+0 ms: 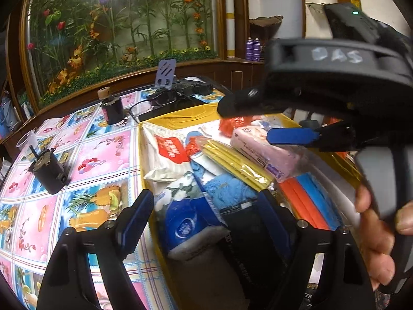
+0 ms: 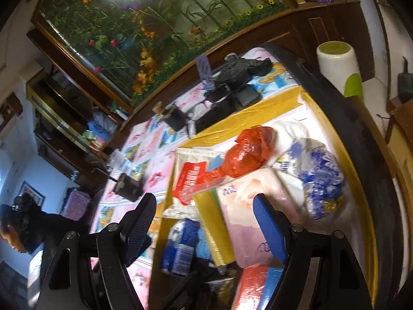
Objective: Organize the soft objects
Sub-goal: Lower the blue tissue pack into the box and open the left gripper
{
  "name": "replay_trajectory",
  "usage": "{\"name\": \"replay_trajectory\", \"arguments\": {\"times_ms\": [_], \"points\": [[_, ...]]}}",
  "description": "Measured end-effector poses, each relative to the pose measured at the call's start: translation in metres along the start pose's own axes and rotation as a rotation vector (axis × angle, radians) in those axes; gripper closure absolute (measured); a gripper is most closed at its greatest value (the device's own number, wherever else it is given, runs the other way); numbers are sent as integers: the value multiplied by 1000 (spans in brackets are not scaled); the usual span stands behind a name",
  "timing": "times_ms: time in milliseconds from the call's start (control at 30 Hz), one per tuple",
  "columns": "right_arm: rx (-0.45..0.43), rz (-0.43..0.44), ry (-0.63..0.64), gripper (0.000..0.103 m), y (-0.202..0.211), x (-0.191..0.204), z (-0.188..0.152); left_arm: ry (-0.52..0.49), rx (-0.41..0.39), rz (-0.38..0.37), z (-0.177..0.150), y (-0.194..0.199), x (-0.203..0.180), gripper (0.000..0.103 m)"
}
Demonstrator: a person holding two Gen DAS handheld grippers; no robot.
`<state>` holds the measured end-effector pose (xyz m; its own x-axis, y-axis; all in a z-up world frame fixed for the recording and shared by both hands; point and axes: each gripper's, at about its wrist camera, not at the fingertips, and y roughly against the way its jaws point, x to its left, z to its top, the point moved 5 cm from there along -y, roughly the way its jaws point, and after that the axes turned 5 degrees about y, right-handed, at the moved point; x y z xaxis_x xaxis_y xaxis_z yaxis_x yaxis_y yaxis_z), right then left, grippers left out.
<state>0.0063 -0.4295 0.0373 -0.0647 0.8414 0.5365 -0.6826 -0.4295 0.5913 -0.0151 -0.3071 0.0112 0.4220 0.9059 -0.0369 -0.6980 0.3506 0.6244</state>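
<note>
A yellow-rimmed box [image 1: 180,115] on the table holds several soft packs: a pink tissue pack [image 1: 260,149], a yellow pack [image 1: 232,164], a white pack with a red label [image 1: 167,152], a blue-and-white pack [image 1: 185,222] and a blue towel [image 1: 227,188]. My left gripper [image 1: 206,214] is open above the blue-and-white pack. My right gripper [image 1: 258,118] shows in the left view, open over the pink pack. In the right wrist view my right gripper [image 2: 206,222] is open above the pink pack [image 2: 247,206]; a red bag [image 2: 245,152] and a blue-patterned bag [image 2: 320,175] lie beyond.
The table has a colourful patterned cloth [image 1: 98,160]. Black cylinders [image 1: 49,170], a plastic cup [image 1: 28,142], glasses and dark items [image 1: 191,87] stand behind and left of the box. A white-green roll [image 2: 338,64] stands past the table's right edge.
</note>
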Motion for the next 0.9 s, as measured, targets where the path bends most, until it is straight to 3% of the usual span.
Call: {"name": "replay_trajectory", "arguments": {"times_ms": [100,267,467,667,900], "points": [[7,-19,2,22,-1,0,-2,-3,13,-42,-1,0,-4,21],[5,128,17,22,0,12,-2,54,35,-140,0,2,-3,21],[25,136,33,22,-3,18,-5,125,35,-112,3,1,15,21],[128,288,31,22,-18,34,-16,139,46,-92,-1,4,26,21],[123,177,33,22,-23,27,-19,128,72,-59,-5,-3,27,21]]}}
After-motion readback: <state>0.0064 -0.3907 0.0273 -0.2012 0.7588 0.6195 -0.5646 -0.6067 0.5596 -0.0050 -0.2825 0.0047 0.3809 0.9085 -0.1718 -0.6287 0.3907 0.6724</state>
